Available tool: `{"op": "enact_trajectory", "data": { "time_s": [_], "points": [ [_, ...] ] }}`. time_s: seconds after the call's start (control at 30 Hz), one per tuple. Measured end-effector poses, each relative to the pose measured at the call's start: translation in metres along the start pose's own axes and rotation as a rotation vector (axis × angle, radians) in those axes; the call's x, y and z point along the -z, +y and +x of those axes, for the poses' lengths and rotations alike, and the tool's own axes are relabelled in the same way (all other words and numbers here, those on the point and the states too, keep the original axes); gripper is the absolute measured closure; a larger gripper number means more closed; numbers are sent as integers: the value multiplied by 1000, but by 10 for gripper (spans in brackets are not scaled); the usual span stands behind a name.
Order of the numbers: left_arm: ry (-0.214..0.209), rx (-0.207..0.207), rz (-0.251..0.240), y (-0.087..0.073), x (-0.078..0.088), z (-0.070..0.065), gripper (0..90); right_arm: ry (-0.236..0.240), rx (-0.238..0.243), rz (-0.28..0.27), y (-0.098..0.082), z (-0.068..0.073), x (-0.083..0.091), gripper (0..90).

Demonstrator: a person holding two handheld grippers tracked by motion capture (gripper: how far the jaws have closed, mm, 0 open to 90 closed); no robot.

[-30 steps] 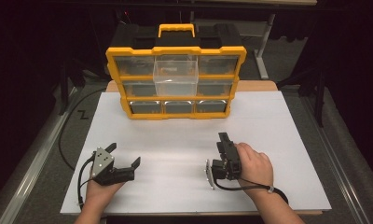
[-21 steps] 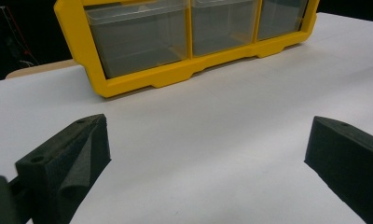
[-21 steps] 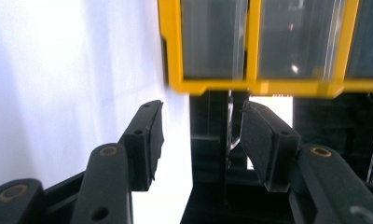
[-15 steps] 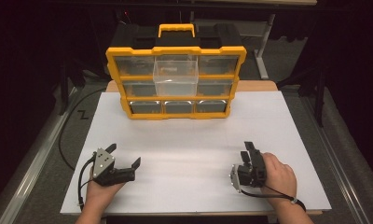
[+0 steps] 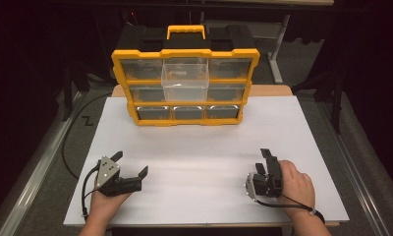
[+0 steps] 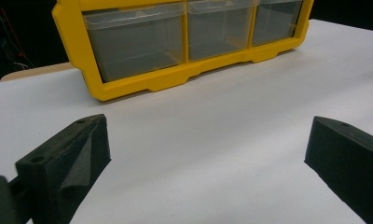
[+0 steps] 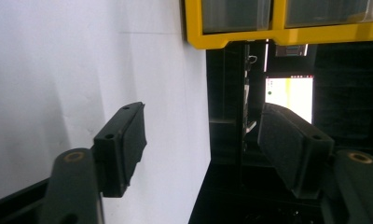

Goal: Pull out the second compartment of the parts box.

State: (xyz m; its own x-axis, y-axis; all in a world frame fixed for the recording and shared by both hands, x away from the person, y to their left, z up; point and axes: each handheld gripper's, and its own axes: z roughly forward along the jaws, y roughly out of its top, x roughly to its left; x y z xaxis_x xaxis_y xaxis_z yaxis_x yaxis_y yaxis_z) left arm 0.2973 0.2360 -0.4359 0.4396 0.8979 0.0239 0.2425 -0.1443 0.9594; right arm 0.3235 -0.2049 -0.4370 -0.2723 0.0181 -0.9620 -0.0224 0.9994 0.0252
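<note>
Evidently both grippers idle low on the worktop, nothing in hand, one clear drawer already pulled out of the organizer.

High view: the yellow organizer (image 5: 185, 81) stands at 12 o'clock on the white worktop (image 5: 204, 147), its clear drawer (image 5: 185, 78) in the top middle protruding; left gripper (image 5: 130, 167) at 7 o'clock and right gripper (image 5: 262, 160) at 5 o'clock, both agape, empty, well apart from it. Left gripper view: jaws wide, aimed at the bottom row. Right gripper view: jaws spread, rolled sideways, cabinet corner at 1 o'clock. Likely best: level the right gripper, approach squarely, pinch the drawer's front lip centrally.
</note>
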Motion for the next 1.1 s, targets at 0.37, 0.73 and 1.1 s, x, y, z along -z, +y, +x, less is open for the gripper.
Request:
{"op": "enact_trajectory", "data": {
  "time_s": [0.37,0.73,1.1],
  "points": [
    [-1,0,1,0,0,0,8,2,18,-24,1,1,0,80],
    [-3,4,-1,0,0,1,8,0,-35,-22,1,-1,2,5],
    [-4,6,1,1,0,1,8,121,-396,-2,-15,-9,-6,6]
  ]
}}
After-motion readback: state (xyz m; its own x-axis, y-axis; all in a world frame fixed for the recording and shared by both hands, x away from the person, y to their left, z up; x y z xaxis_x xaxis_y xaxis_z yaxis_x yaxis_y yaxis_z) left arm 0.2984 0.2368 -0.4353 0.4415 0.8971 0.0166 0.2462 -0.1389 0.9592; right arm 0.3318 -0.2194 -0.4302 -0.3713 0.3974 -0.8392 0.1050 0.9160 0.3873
